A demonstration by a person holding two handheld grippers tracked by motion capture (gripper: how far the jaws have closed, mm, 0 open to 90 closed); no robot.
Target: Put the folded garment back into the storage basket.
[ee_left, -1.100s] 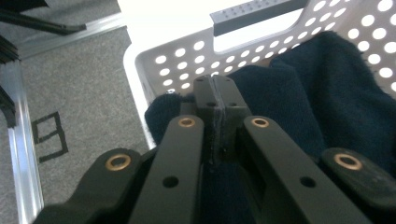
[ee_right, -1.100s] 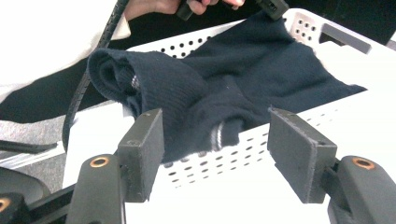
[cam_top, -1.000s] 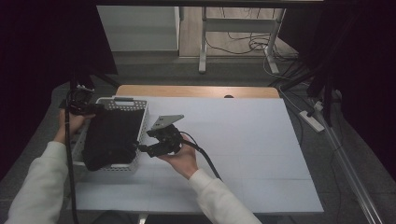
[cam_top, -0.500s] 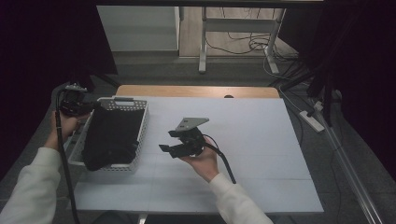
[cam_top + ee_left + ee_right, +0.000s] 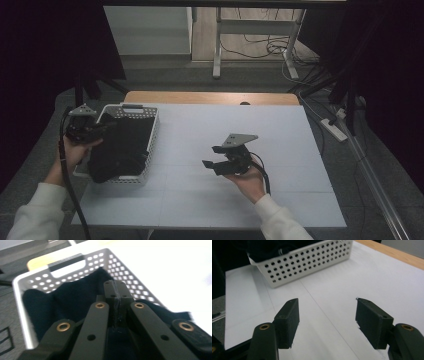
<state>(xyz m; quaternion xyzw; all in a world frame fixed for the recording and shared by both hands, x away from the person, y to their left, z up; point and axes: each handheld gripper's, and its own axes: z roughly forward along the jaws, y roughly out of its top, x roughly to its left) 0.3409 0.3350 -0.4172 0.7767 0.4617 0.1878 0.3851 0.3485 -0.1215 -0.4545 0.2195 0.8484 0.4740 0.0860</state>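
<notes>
My left hand-held gripper (image 5: 95, 131) sits at the left edge of the white perforated basket (image 5: 131, 110), near its far end. Its jaws are pressed tight together over the black cloth (image 5: 122, 147); in the left gripper view they seem to pinch a fold of it, though black on black makes that hard to tell. The cloth fills the basket, bunched up, and its long axis runs along the basket's length, from the handle end far from me towards the near end, where it heaps over the rim. The basket stands on the left part of the white table (image 5: 300, 150), long side pointing away from me.

My right hand-held gripper (image 5: 214, 159) hovers over the bare middle of the table, well apart from the basket, its jaws spread wide with nothing between them, pointing left towards the basket.
</notes>
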